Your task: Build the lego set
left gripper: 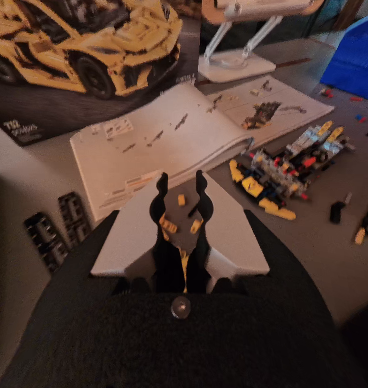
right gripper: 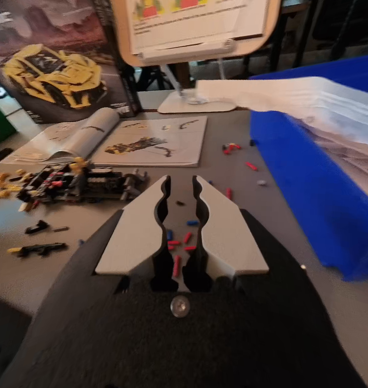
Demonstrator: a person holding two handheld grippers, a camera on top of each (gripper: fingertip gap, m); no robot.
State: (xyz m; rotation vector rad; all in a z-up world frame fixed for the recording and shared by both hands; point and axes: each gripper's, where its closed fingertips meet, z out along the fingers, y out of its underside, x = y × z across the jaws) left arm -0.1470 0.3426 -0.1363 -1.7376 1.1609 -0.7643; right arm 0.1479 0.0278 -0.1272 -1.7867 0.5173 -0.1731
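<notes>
The part-built black, grey and yellow lego car chassis (left gripper: 288, 168) lies on the grey table right of the open instruction book (left gripper: 168, 142); it shows at the left in the right wrist view (right gripper: 78, 184). My left gripper (left gripper: 182, 174) is open and empty above several loose yellow pieces (left gripper: 181, 199). My right gripper (right gripper: 181, 178) is open and empty above several small red pins (right gripper: 176, 265) and blue pins (right gripper: 192, 222). The book (right gripper: 149, 144) lies beyond it.
The set's box with a yellow car picture (left gripper: 73, 63) stands at the back left. A white stand (left gripper: 235, 65) holds a board behind the book. A blue bin (right gripper: 317, 189) sits at the right. Two black tyres (left gripper: 59, 226) lie at the left. Loose black parts (right gripper: 38, 249) lie near the chassis.
</notes>
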